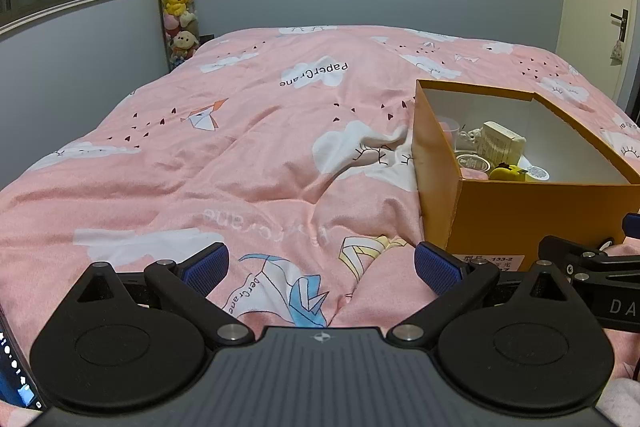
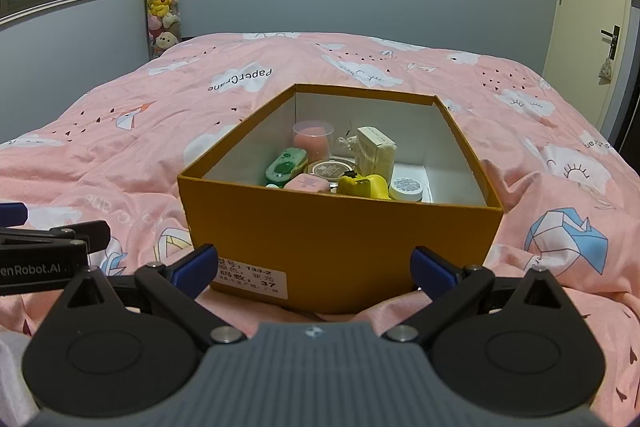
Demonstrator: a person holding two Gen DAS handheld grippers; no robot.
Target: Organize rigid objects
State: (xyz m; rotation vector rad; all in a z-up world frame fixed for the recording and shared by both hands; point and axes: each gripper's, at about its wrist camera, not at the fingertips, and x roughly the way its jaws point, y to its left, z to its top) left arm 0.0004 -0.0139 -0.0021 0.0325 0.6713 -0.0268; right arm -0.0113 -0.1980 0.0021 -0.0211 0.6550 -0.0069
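I have the orange box point(image 2: 340, 243) dead ahead of my right gripper point(image 2: 316, 269), its short labelled end facing me and its long axis running straight away across the pink quilt point(image 2: 100, 147); the small items sit inside at the near middle. Both grippers are spread and empty. My left gripper point(image 1: 322, 269) sits beside it, the box off to its right, so I judge the right nearer

A: Where's the orange cardboard box point(image 2: 340, 243)?
B: Upright, lid off, on the pink duvet, at six o'clock.
A: Contents?
B: Cream carton point(image 2: 374, 151) at twelve, yellow toy point(image 2: 364, 186) at five, green case point(image 2: 286, 169) at nine, pink tumbler point(image 2: 313, 143) at eleven.
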